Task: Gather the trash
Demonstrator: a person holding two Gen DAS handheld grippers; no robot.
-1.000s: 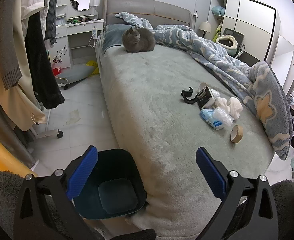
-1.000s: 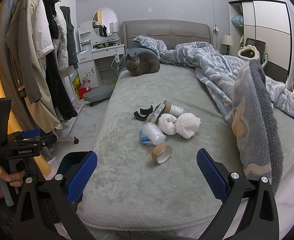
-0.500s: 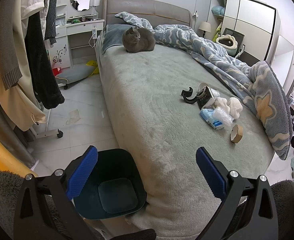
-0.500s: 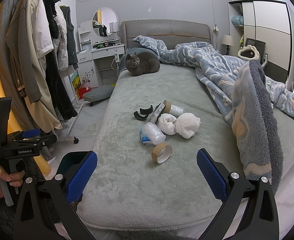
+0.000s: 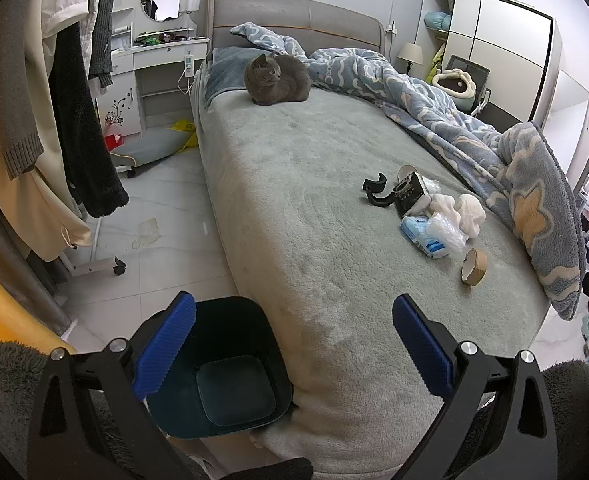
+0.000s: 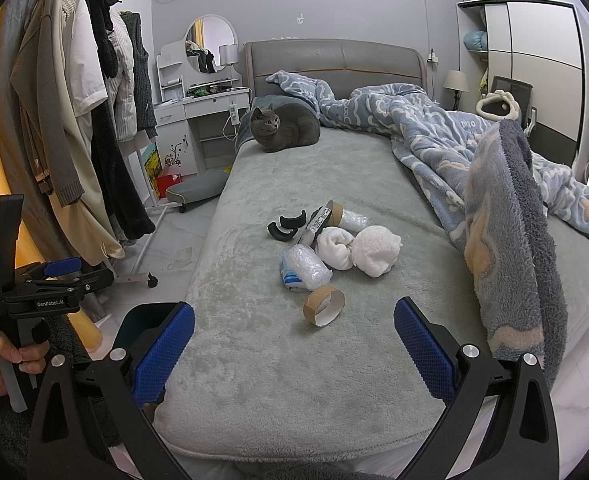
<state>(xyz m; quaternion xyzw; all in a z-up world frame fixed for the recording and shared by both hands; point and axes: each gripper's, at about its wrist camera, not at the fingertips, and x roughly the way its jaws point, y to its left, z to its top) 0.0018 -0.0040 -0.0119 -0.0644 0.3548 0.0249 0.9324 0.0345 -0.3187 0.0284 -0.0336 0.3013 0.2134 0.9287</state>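
Note:
A pile of trash lies on the grey bed [image 6: 294, 380]: a cardboard tape roll [image 6: 323, 305] [image 5: 473, 266], a blue-and-white plastic pack [image 6: 304, 269] [image 5: 430, 235], two white fabric balls [image 6: 358, 252], black curved pieces [image 6: 286, 226] [image 5: 376, 190] and a black-labelled tube [image 6: 326, 216]. A dark teal bin [image 5: 230, 372] stands on the floor at the bed's foot corner. My left gripper [image 5: 294, 350] is open and empty above the bin and bed edge. My right gripper [image 6: 294, 354] is open and empty at the bed's foot, short of the tape roll.
A grey cat [image 6: 284, 128] sits near the headboard. A blue blanket [image 6: 506, 208] is bunched along the bed's right side. A clothes rack with coats [image 6: 74, 140] stands left. The left hand-held gripper shows in the right wrist view [image 6: 34, 296].

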